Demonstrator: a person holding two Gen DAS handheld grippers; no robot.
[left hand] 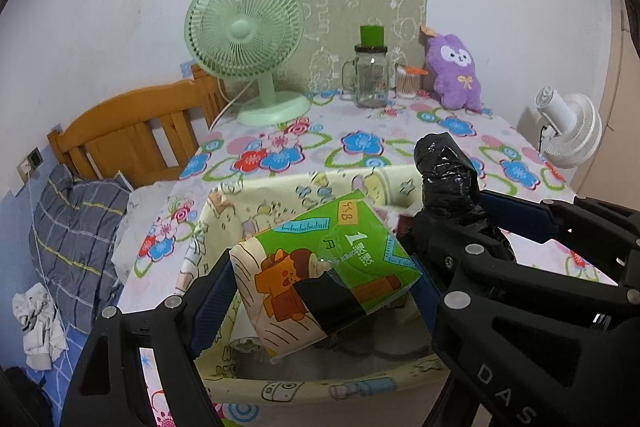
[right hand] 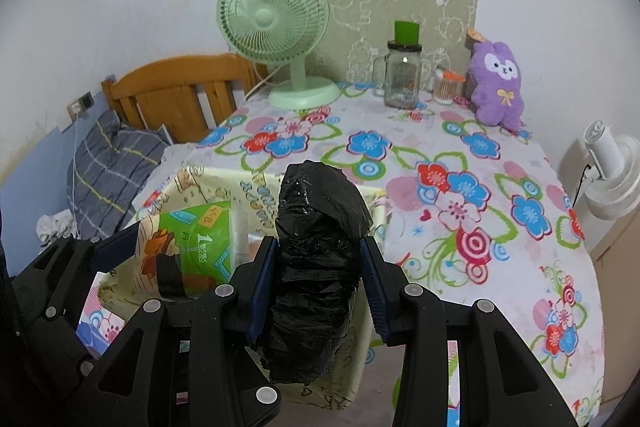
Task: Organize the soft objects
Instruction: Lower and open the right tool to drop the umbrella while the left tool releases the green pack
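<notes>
My left gripper [left hand: 320,283] is shut on a green tissue pack [left hand: 324,271] with cartoon print, holding it tilted over the open cream fabric storage box [left hand: 256,199]. My right gripper [right hand: 316,267] is shut on a black plastic-wrapped bundle [right hand: 316,247], held upright over the same box's right part [right hand: 260,195]. The bundle also shows in the left wrist view [left hand: 448,175], and the tissue pack in the right wrist view [right hand: 196,239]. A purple plush toy [right hand: 498,87] sits against the wall at the table's far right.
A flowered cloth covers the table [right hand: 460,195]. At the back stand a green fan [right hand: 276,27], a glass jar with green lid [right hand: 402,75] and a small swab holder [right hand: 446,89]. A wooden headboard [right hand: 180,91], a plaid pillow [right hand: 108,167] left; a white fan [right hand: 612,179] right.
</notes>
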